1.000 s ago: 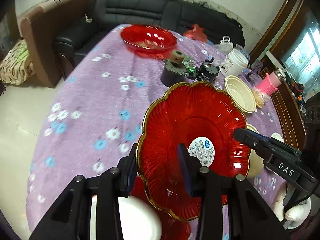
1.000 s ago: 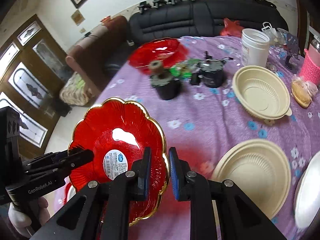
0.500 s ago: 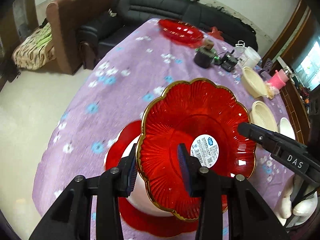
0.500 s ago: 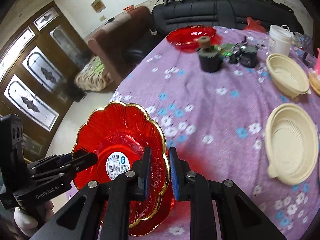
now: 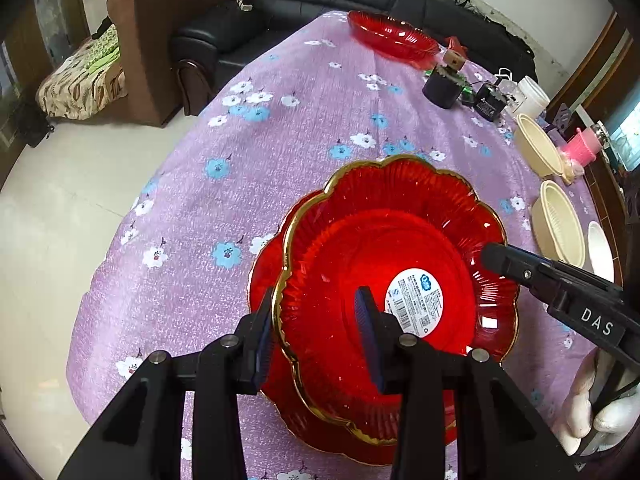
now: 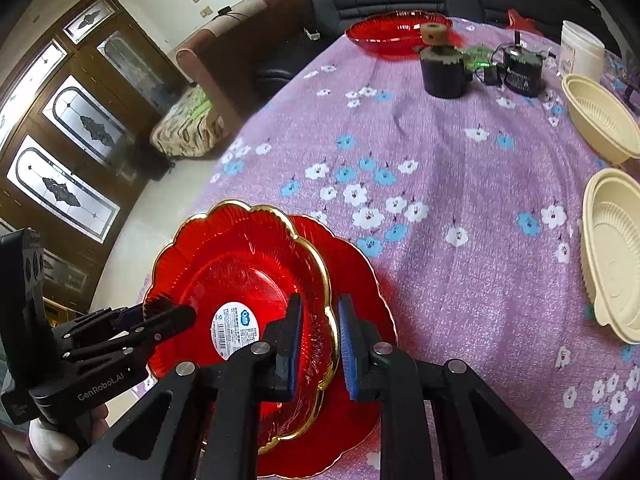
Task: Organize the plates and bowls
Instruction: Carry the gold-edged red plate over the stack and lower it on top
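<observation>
A red scalloped glass plate with a gold rim and a white label (image 5: 384, 264) (image 6: 240, 276) lies on a second red scalloped plate (image 5: 264, 264) (image 6: 360, 280) near the table's front edge. My left gripper (image 5: 316, 336) has its jaws around the top plate's near rim, with a gap showing. It appears in the right wrist view as well (image 6: 160, 316). My right gripper (image 6: 318, 344) straddles the opposite rim, jaws slightly apart; it also shows in the left wrist view (image 5: 496, 256). A third red plate (image 5: 392, 38) (image 6: 384, 32) sits at the far end.
Two cream bowls (image 6: 604, 120) (image 6: 612, 252) and a white plate (image 5: 600, 248) lie along the right side. A black cylinder (image 6: 444, 72), a black box (image 6: 520, 72) and a white tub (image 6: 580, 52) stand far back. The purple flowered cloth (image 6: 440, 168) covers the table.
Both grippers carried the gold-rimmed plate back toward the near edge and lowered it onto the second red plate, hiding a white plate that lay there. The right gripper's jaws have opened slightly.
</observation>
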Available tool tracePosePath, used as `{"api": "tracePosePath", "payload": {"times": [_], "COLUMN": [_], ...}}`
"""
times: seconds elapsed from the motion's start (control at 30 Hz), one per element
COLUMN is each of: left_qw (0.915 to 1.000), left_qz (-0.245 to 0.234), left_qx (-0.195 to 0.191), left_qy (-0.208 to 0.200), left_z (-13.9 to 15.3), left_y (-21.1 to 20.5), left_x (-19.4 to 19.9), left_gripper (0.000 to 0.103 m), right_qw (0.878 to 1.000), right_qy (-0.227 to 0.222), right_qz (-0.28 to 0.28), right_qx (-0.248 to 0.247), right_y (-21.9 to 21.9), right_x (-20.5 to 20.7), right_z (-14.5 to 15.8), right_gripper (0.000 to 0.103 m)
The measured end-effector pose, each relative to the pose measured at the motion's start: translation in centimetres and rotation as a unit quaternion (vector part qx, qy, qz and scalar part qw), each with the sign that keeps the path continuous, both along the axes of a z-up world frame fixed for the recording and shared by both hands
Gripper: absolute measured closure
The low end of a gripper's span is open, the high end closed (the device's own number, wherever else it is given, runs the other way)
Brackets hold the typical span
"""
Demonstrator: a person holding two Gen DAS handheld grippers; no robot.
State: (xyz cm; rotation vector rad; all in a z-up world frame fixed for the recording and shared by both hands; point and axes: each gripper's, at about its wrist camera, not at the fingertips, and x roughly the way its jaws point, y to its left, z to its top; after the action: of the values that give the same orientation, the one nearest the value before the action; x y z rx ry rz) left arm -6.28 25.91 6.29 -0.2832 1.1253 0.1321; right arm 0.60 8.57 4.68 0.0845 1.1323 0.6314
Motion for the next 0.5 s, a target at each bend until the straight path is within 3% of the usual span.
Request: {"api": "tracePosePath", "payload": {"times": [0.2, 0.27, 0.3, 0.4, 0.5], "left_qw": [0.9999, 0.9998, 0.9997, 0.999, 0.9984], "left_qz": [0.014, 0.017, 0.019, 0.015, 0.016], "left_qx": [-0.003, -0.01, -0.018, -0.041, -0.046], "left_qy": [-0.005, -0.004, -0.004, -0.007, -0.029], "left_z": [-0.13, -0.16, -0.2, -0.11, 0.44], "left_y": [0.54, 0.66, 0.8, 0.93, 0.76], "left_x": [-0.23, -0.26, -0.36, -0.56, -0.84], "left_gripper": [0.065, 0.058, 0.056, 0.046, 0.038], "right_qw": [1.0, 1.0, 1.0, 1.0, 0.999], "right_qy": [0.0, 0.001, 0.001, -0.004, -0.022], "right_qz": [0.001, 0.002, 0.003, 0.001, -0.002], "right_qx": [0.008, 0.014, 0.016, 0.025, 0.042], "right_y": [0.38, 0.48, 0.52, 0.42, 0.05], "right_x": [-0.23, -0.23, -0.19, -0.29, -0.61], "right_z": [-0.85, -0.99, -1.04, -1.01, -0.5], "right_gripper": [0.083, 0.082, 0.08, 0.057, 0.054]}}
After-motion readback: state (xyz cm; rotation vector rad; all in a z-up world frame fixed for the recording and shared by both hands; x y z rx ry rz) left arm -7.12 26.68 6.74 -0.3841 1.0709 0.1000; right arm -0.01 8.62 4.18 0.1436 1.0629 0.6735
